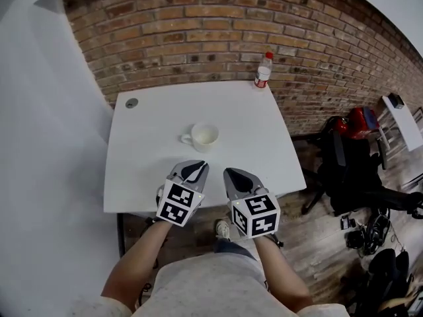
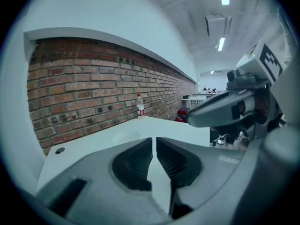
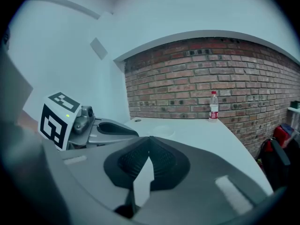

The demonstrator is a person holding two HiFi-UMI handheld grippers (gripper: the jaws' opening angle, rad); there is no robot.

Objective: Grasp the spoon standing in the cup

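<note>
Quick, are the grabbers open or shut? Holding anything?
Left gripper: shut but for a slit, holding nothing.
Right gripper: shut, holding nothing.

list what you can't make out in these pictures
- Inside of the white ceramic mug: head view, too small and pale to show any spoon.
- That mug in both gripper views: washed-out, base behind the left tool and right tool.
- Label print on the red-capped clear plastic bottle: too small everywhere.
</note>
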